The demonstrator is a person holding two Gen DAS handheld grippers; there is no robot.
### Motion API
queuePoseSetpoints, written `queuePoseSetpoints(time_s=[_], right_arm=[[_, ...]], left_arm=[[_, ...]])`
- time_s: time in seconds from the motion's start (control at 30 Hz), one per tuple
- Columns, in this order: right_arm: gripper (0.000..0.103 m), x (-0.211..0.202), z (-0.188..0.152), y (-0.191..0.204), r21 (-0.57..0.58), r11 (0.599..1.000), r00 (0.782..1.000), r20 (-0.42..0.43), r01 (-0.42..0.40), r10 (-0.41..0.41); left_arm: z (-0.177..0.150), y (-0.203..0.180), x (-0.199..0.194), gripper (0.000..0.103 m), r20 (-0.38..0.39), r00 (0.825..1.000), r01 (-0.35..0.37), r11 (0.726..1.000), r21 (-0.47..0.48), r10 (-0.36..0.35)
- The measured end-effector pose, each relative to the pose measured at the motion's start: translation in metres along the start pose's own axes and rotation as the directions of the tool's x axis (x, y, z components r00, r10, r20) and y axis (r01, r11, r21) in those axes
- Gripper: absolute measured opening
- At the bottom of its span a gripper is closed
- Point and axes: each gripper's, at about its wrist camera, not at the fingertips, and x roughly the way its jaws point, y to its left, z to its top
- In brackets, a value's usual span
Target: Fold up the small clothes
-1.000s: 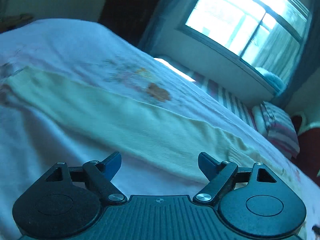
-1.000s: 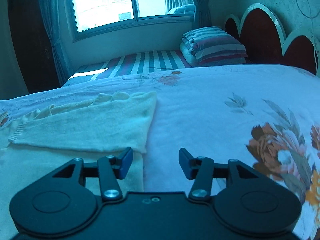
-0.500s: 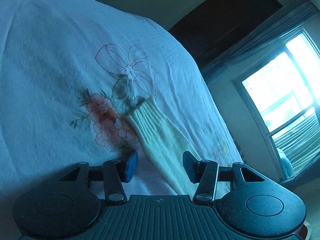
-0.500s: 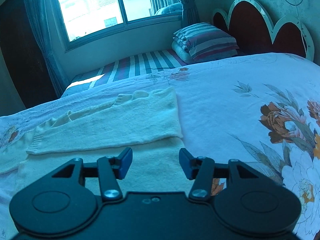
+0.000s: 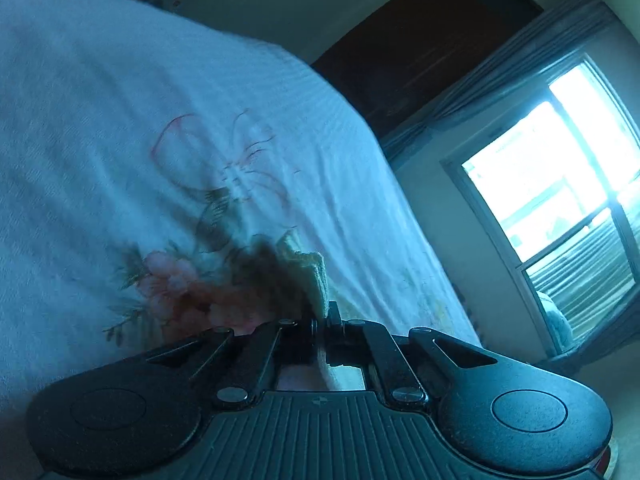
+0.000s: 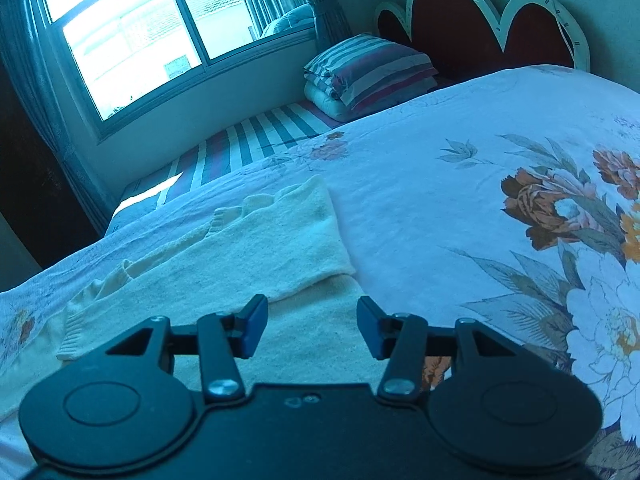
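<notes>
on the floral bedspread [image 6: 460,184] lies the cream sweater [image 6: 248,264], one sleeve already folded across its body. the left gripper [image 5: 320,320] is pressed together on the cuff [image 5: 310,268] of the other sleeve, the knit bunched just ahead of its tips. the right gripper [image 6: 312,326] hovers spread and empty over the sweater's body. judging by this, the sleeve's long axis runs from the cuff toward the body — so the left hand, the nearer one, would carry it across.
</notes>
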Motion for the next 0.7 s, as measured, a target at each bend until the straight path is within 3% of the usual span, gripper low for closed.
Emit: queuePoseSetpoints(time_s=[0.1, 0.3, 0.47, 0.57, 0.7], right_arm=[[0.050, 0.000, 0.000, -0.004, 0.000, 1.000, 1.000, -0.002, 0.000, 0.000], [0.050, -0.001, 0.003, -0.012, -0.013, 1.000, 1.000, 0.002, -0.006, 0.006], [0.050, -0.004, 0.011, -0.031, -0.009, 1.000, 1.000, 0.014, -0.006, 0.007], [0.050, -0.006, 0.017, -0.047, -0.005, 1.000, 1.000, 0.023, 0.006, -0.006], [0.050, -0.010, 0.022, -0.067, 0.005, 1.000, 1.000, 0.020, 0.006, -0.007]], left_arm=[[-0.003, -0.044, -0.004, 0.003, -0.003, 0.998, 0.069, 0.991, 0.113, -0.069], [-0.051, -0.152, 0.007, 0.003, -0.092, 0.975, 0.221, 0.923, 0.315, -0.203], [-0.128, -0.227, 0.021, 0.003, -0.252, 0.935, 0.339, 0.840, 0.424, -0.250], [-0.188, -0.263, 0.010, 0.003, -0.336, 0.904, 0.403, 0.787, 0.467, -0.264], [-0.243, -0.302, 0.003, 0.003, -0.401, 0.880, 0.443, 0.743, 0.501, -0.254]])
